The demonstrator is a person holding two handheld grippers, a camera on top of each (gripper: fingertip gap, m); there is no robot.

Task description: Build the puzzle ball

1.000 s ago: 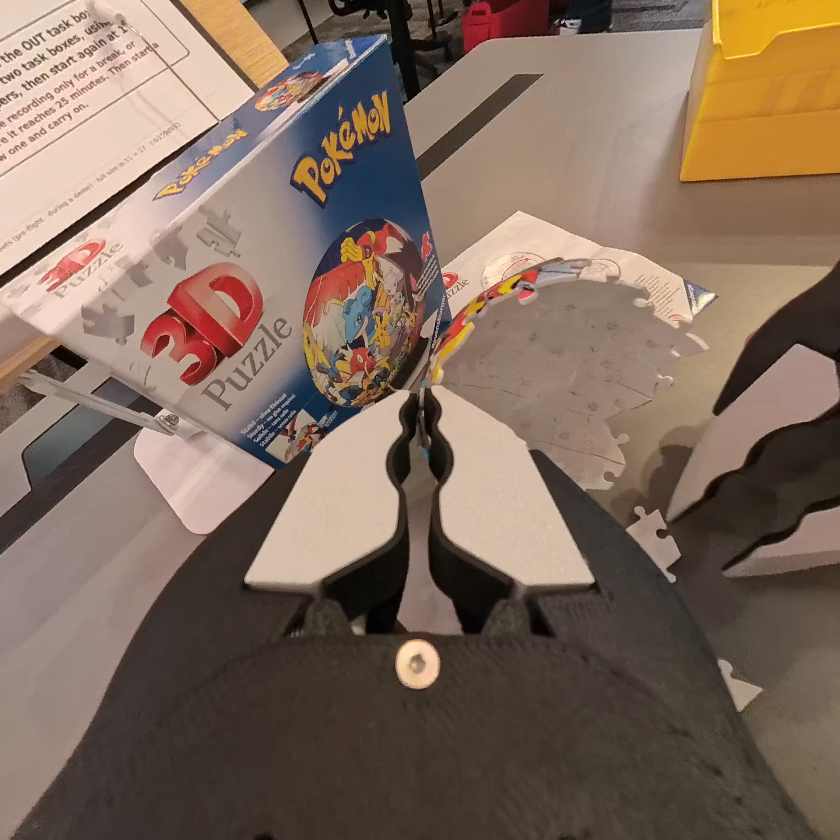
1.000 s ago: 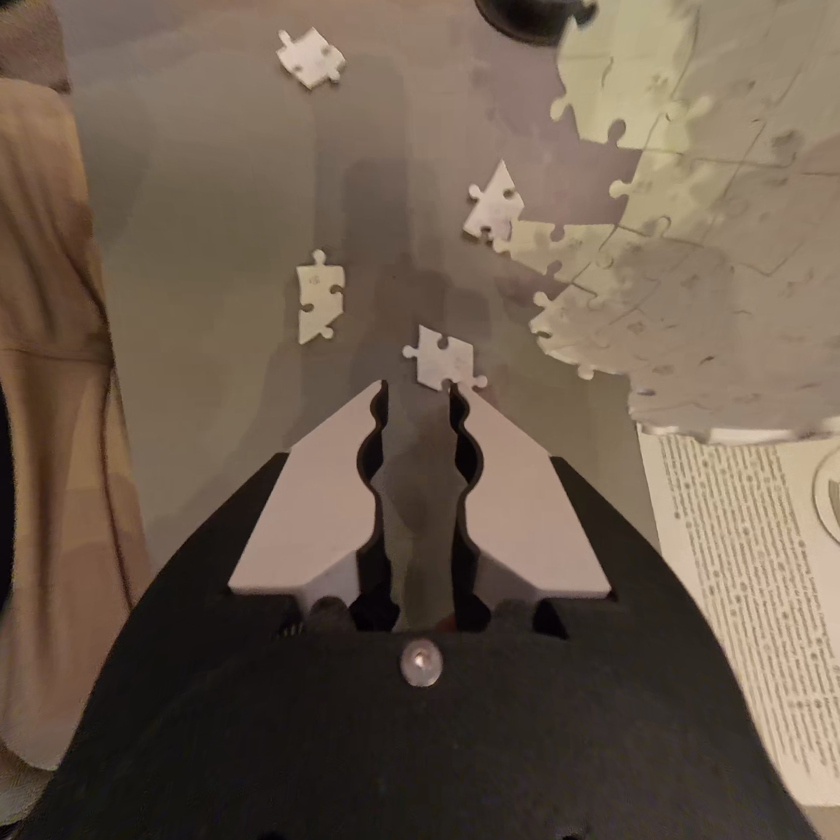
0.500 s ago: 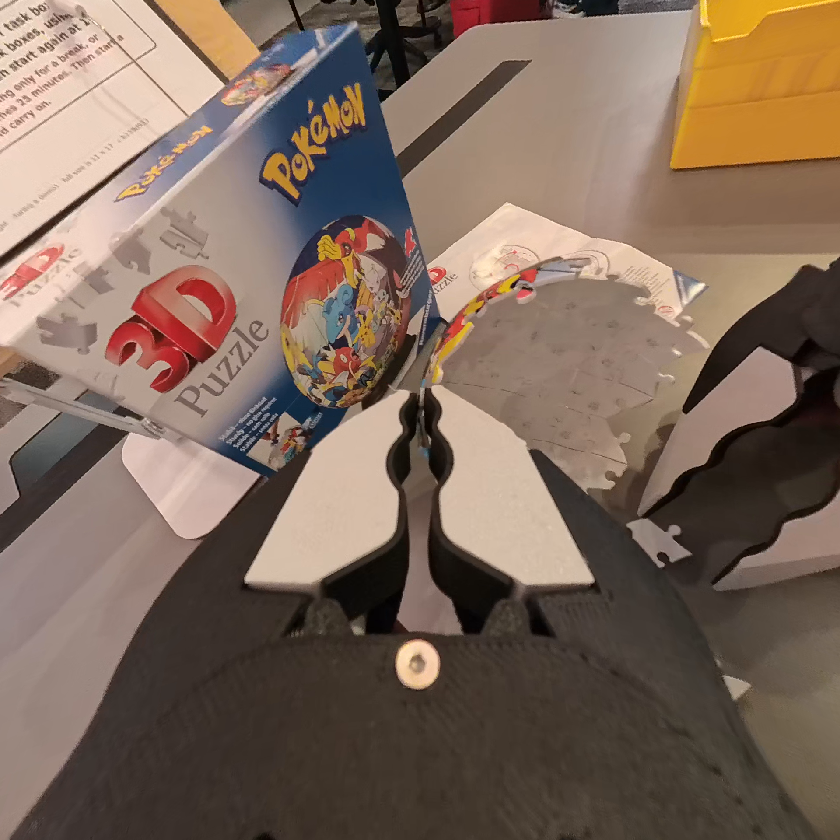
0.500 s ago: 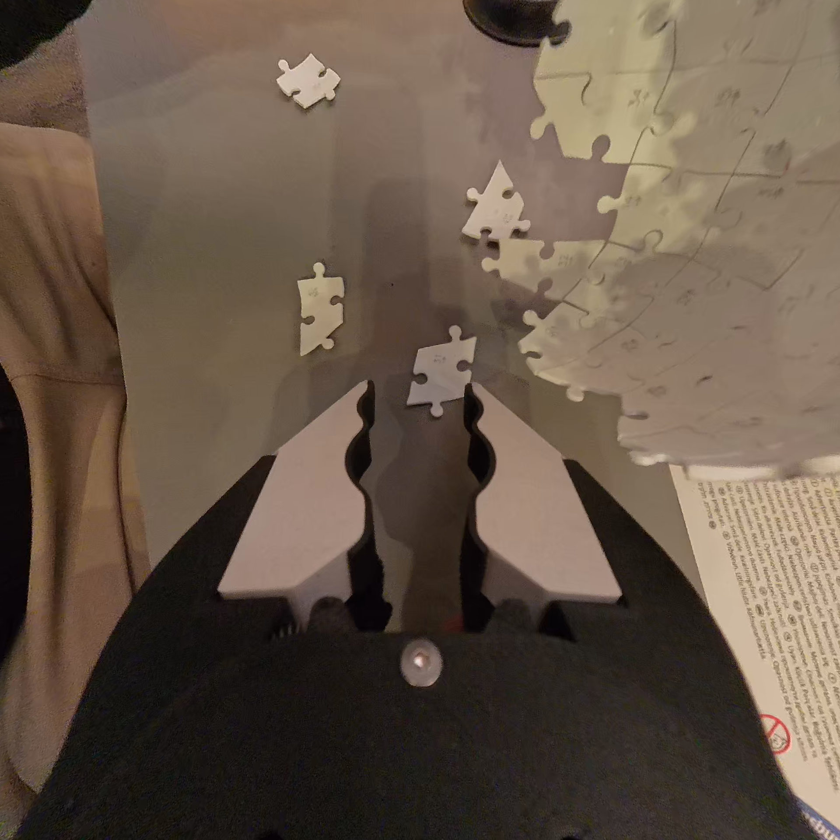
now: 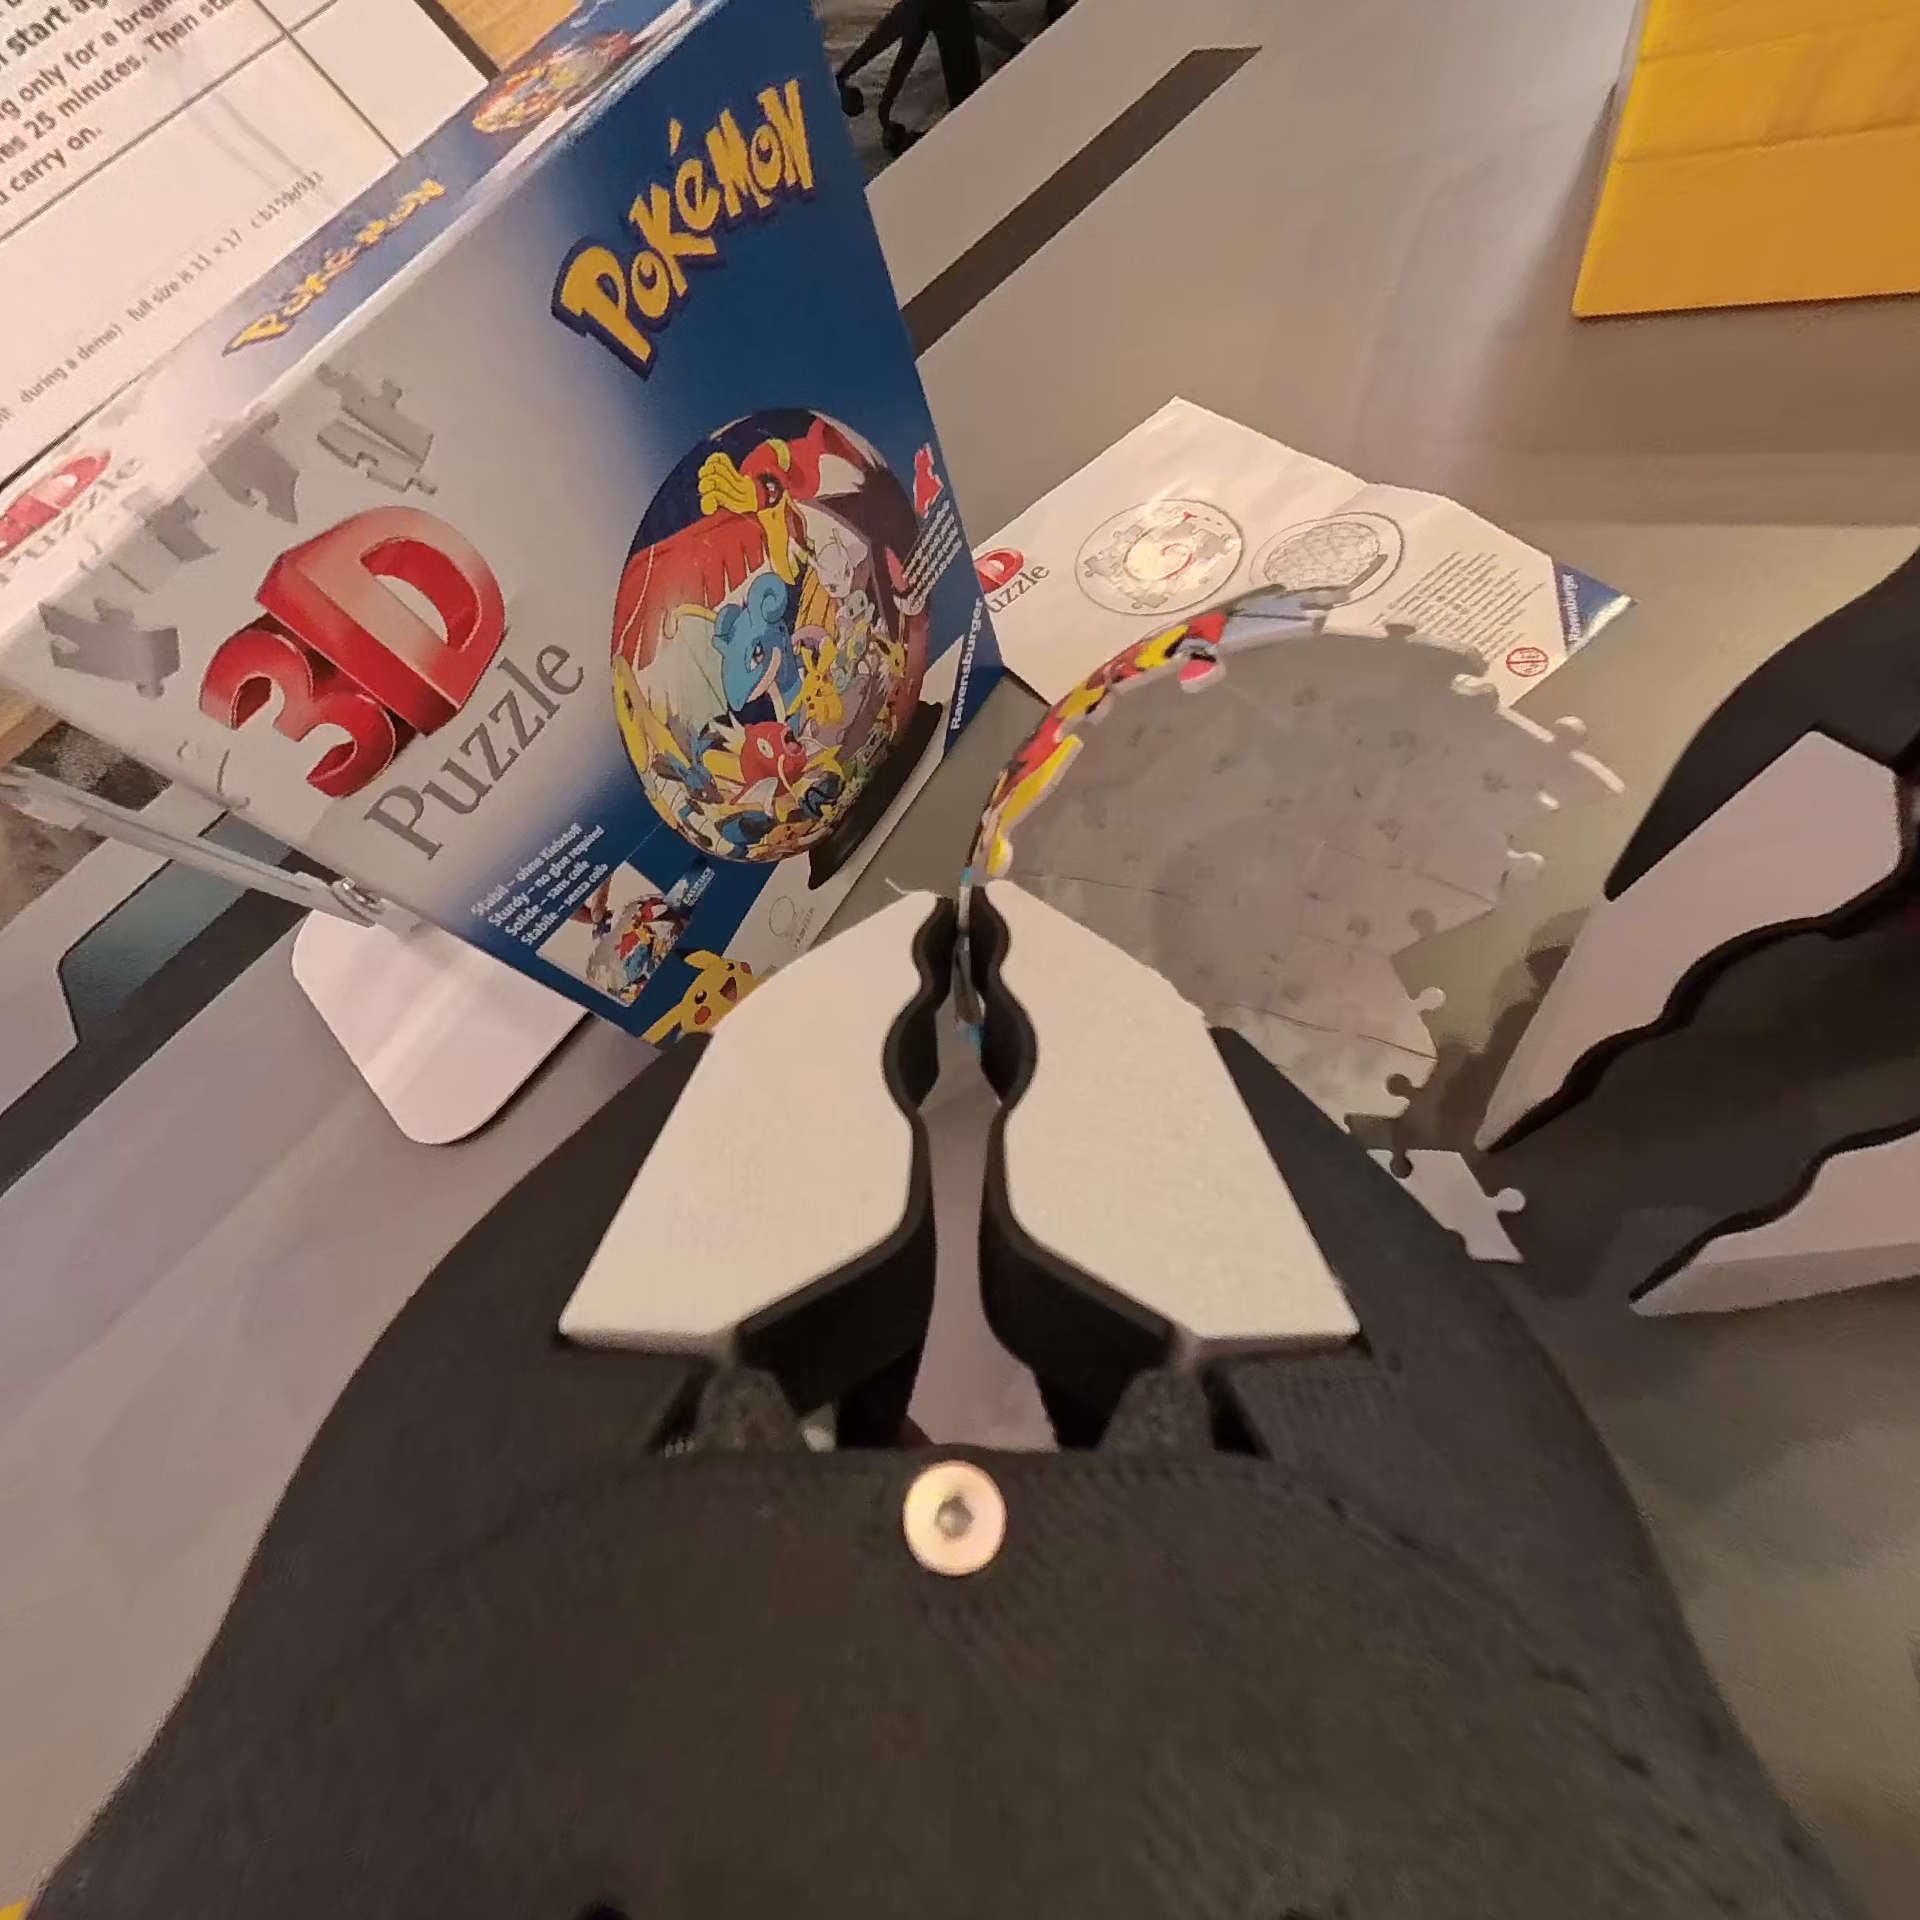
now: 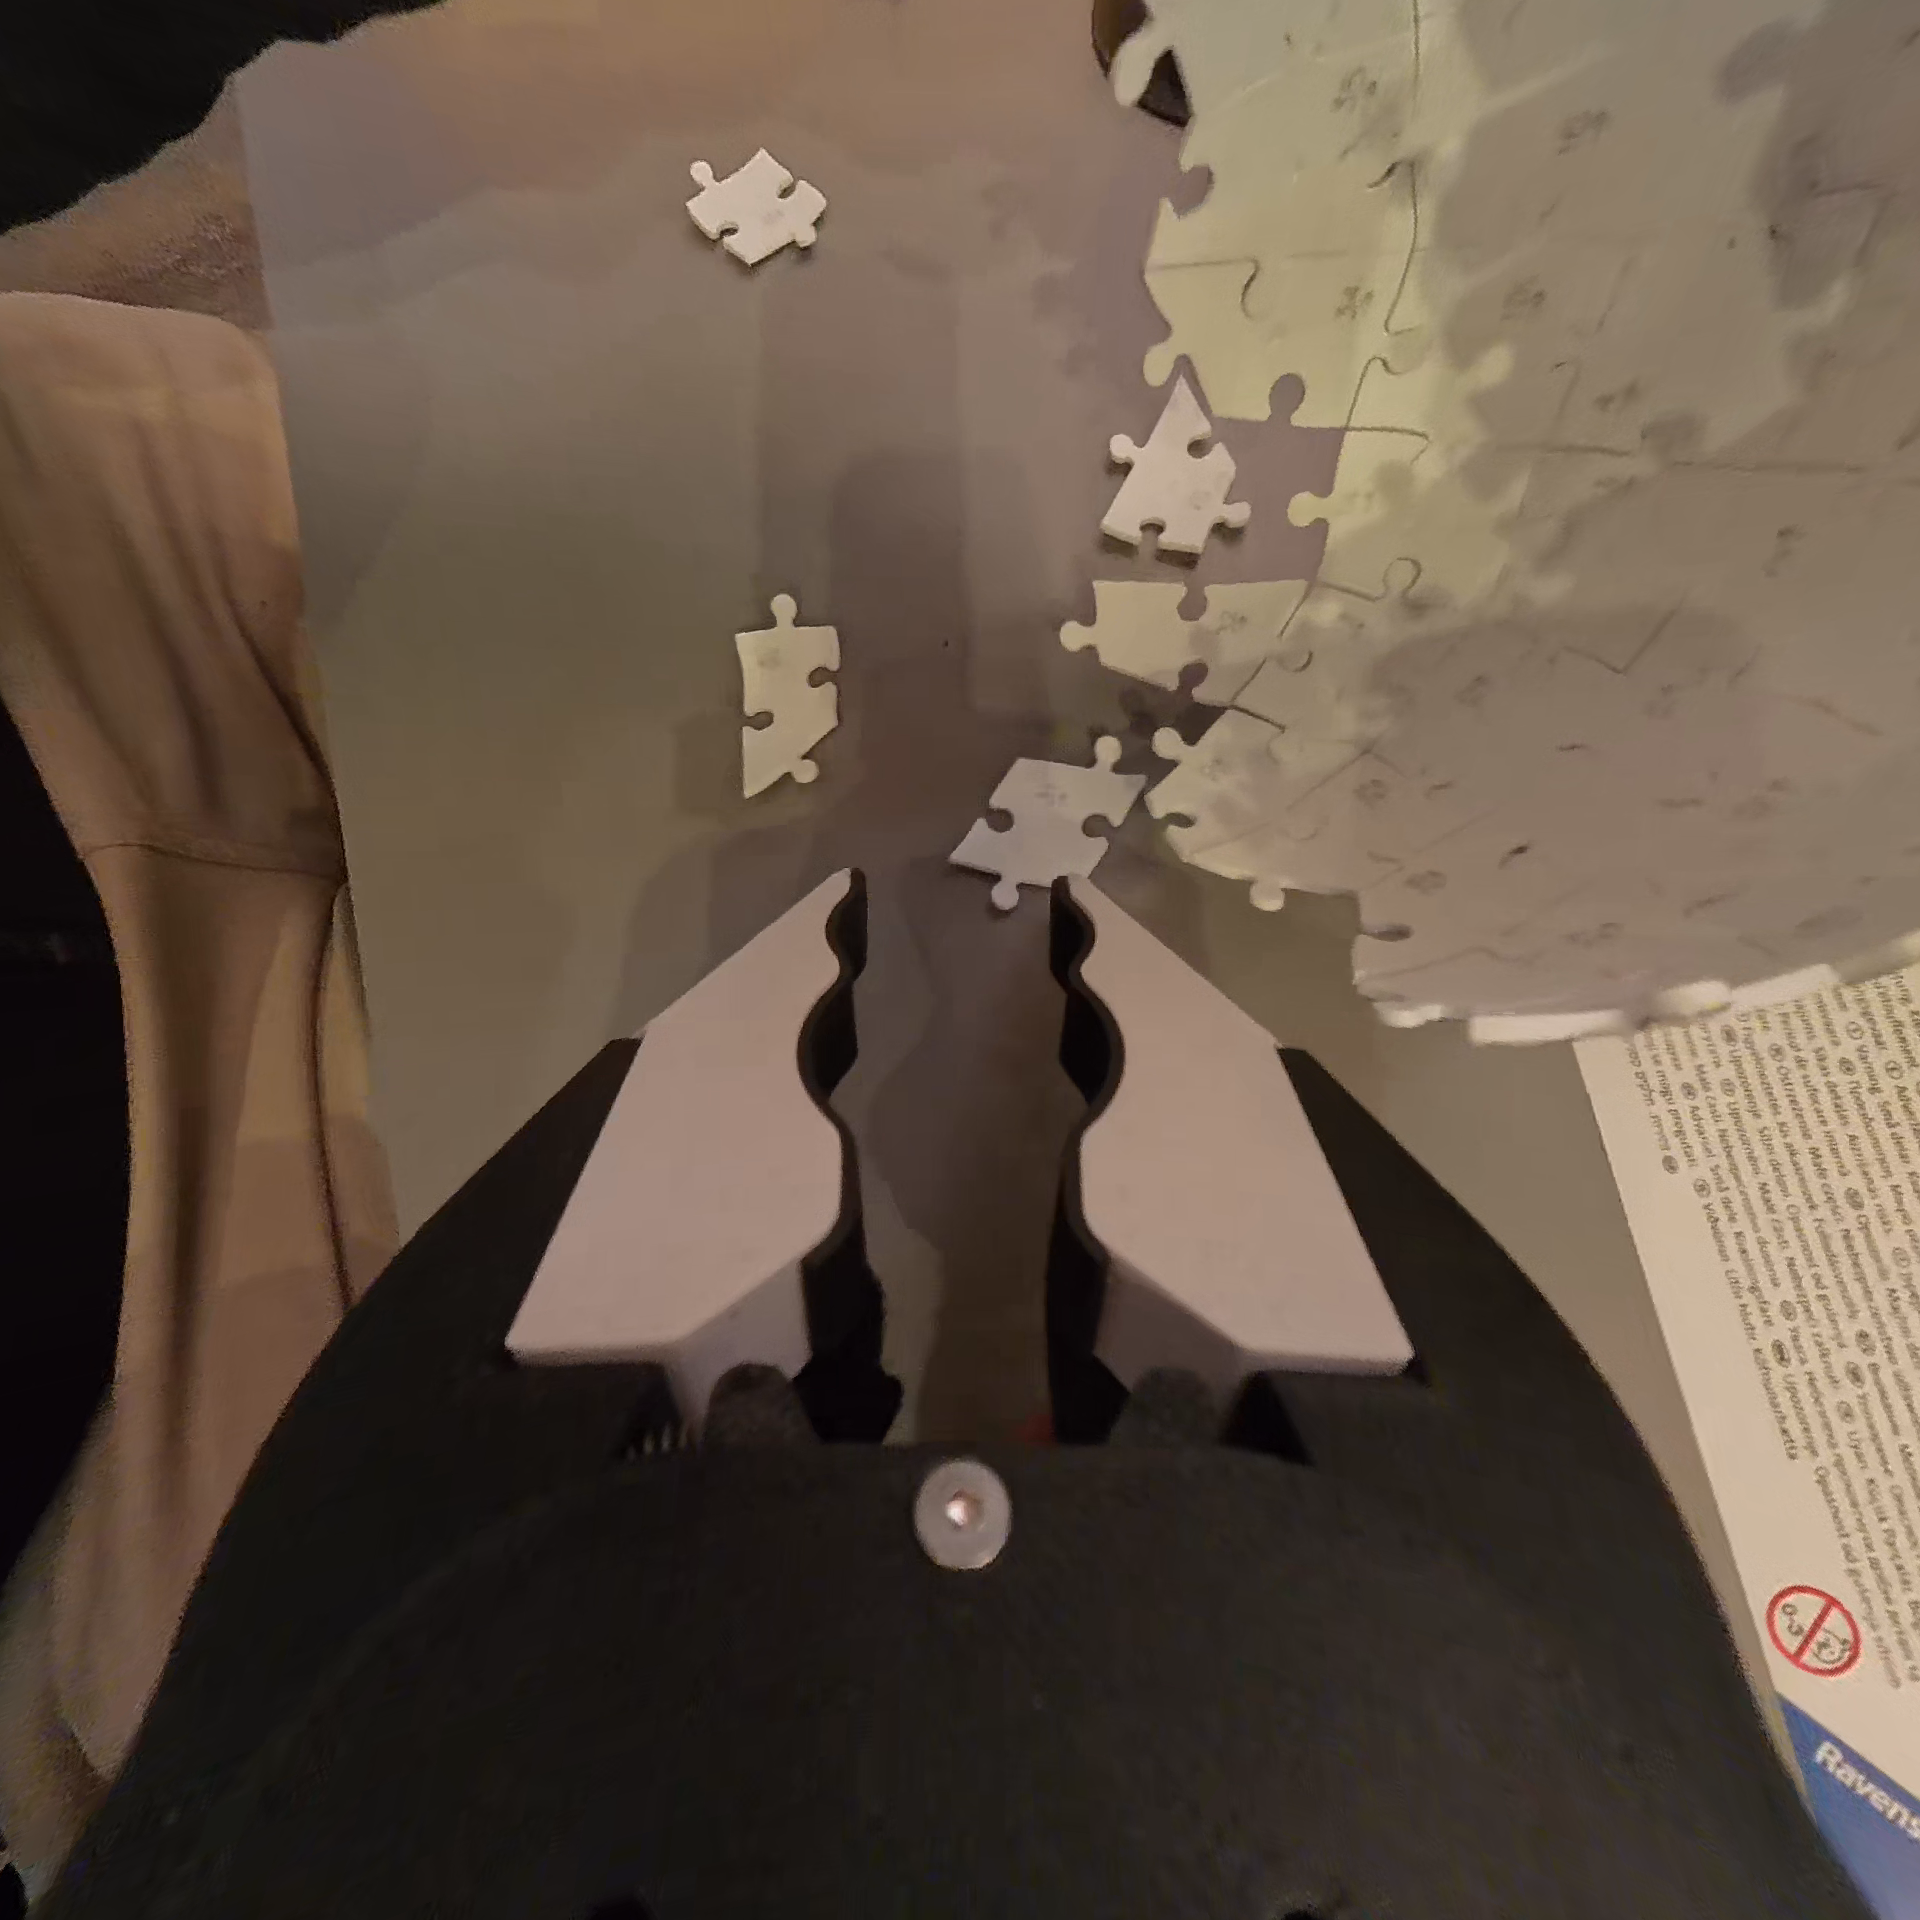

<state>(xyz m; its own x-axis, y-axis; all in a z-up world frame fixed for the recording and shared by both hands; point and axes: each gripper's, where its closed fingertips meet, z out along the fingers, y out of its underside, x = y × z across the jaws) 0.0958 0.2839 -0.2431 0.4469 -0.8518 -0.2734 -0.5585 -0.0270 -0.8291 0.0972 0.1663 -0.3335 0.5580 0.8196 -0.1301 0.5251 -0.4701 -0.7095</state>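
My left gripper [image 5: 964,906] is shut on the rim of the partly built puzzle ball [image 5: 1278,831], a curved shell with a grey inside and a coloured outside, held above the table. The shell also fills the upper right of the right wrist view [image 6: 1558,540]. My right gripper [image 6: 954,894] is open and empty, pointing down at the table, its tips just short of a loose white piece [image 6: 1044,821] that lies face down. That piece shows under the shell in the left wrist view [image 5: 1460,1205], beside the right gripper [image 5: 1756,997]. Other loose pieces [image 6: 788,694], [image 6: 1174,483], [image 6: 756,206] lie beyond.
The blue puzzle box [image 5: 540,540] leans at the left on a white stand [image 5: 436,1049]. A printed instruction sheet [image 5: 1299,551] lies under the shell and shows in the right wrist view [image 6: 1766,1330]. A yellow bin [image 5: 1756,156] stands far right. A person's beige sleeve [image 6: 156,831] is left. One gripper's finger ends stand about 15 cm off the other's.
My right gripper has opened wider and come down closer to the nearest loose piece. The left gripper has kept its hold on the shell and shifted slightly to the right.
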